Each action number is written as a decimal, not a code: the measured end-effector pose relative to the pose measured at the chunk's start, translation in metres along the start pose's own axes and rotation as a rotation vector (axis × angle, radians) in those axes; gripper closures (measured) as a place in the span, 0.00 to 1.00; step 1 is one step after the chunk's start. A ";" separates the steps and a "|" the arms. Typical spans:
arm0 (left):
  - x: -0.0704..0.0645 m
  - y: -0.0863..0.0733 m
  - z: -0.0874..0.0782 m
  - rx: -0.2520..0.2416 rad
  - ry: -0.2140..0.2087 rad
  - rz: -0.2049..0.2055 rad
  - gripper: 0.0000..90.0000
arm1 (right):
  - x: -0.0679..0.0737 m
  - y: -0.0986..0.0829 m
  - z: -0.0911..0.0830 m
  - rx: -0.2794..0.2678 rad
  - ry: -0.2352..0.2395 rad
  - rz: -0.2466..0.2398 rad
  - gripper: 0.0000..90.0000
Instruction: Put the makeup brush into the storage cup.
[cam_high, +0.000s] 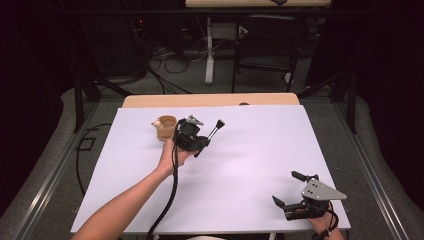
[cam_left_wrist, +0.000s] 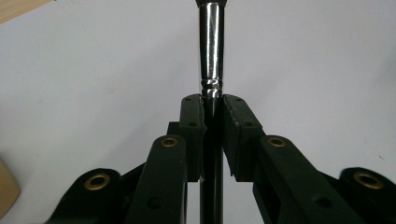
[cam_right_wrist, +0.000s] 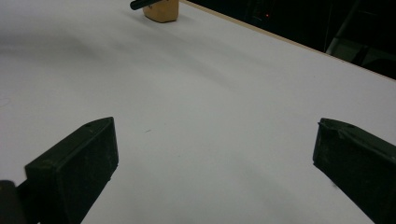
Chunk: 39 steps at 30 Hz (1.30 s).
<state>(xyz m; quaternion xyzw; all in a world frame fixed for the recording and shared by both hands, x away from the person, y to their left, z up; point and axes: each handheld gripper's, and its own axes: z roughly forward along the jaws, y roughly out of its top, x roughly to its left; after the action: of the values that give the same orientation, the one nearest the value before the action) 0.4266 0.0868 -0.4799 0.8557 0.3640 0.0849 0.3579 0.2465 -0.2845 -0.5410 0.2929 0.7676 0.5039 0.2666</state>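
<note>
Brush (cam_left_wrist: 211, 51), shiny chrome ferrule, in left tool (cam_left_wrist: 212, 105)

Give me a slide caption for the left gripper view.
Left tool shut on a brush where its black handle meets the shiny metal ferrule, held above the white table.

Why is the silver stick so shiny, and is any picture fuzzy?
In the left gripper view, the brush has a polished metal collar that reflects light in bright streaks. In the right gripper view, the near fingers look soft and blurry. The high view has dark corners around the bright table.
</note>
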 end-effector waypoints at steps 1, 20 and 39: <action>0.001 0.000 -0.001 -0.004 0.004 -0.002 0.88 | 0.000 0.000 0.000 0.000 0.000 0.000 0.00; 0.024 -0.007 -0.017 -0.117 0.044 -0.079 0.88 | 0.000 0.000 0.000 0.000 0.002 -0.001 0.00; 0.037 -0.007 -0.031 -0.176 0.084 -0.081 0.88 | 0.000 0.000 0.000 0.001 0.002 0.000 0.00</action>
<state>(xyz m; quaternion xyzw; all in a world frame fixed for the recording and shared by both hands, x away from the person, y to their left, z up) 0.4368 0.1317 -0.4663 0.8013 0.4041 0.1377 0.4191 0.2466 -0.2849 -0.5410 0.2924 0.7681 0.5039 0.2659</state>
